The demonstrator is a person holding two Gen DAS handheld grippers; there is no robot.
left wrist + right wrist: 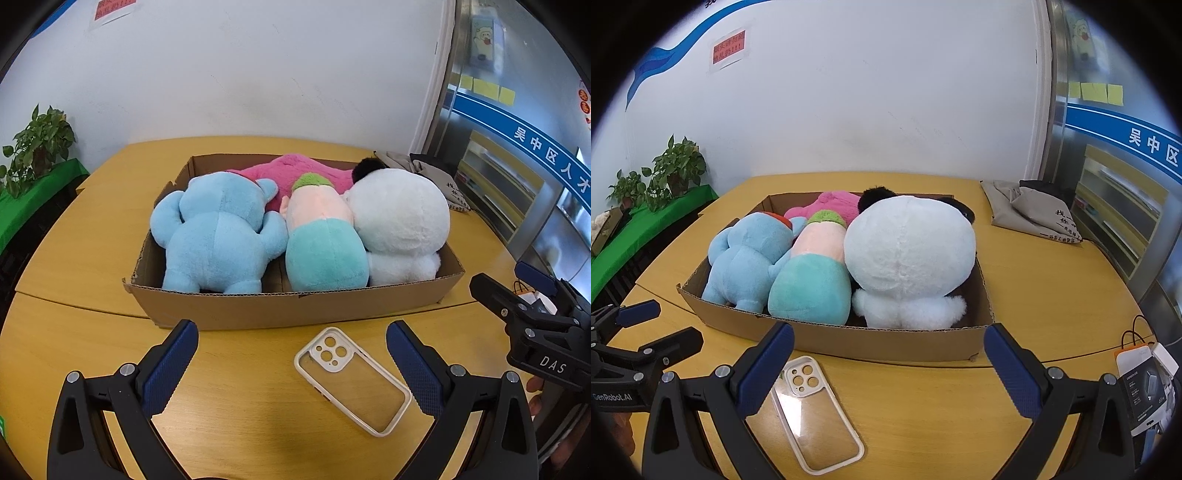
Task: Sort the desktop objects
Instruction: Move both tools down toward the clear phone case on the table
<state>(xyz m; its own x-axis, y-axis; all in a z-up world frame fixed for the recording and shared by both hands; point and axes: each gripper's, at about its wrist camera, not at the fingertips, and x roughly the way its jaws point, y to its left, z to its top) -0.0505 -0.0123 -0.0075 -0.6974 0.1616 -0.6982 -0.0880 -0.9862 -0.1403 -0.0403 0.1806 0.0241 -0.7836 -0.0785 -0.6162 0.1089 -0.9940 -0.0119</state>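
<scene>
A cardboard box (288, 308) (886, 343) on the yellow table holds a blue plush (218, 236) (746, 258), a teal-and-pink plush (325, 243) (812, 280), a white plush with black ears (399, 221) (908, 251) and a pink plush (295, 171) (831, 205) behind them. A clear phone case with a white rim (354, 380) (816, 410) lies flat in front of the box. My left gripper (291, 369) (653, 325) is open, the case between its fingers and nearer the right one. My right gripper (890, 369) (506, 284) is open and empty, the case by its left finger.
A grey cloth bag (1034, 214) (432, 173) lies at the table's back right. A small packaged box (1145, 384) sits at the right edge. Potted plants (661, 177) (37, 147) stand on a green shelf to the left. A white wall is behind.
</scene>
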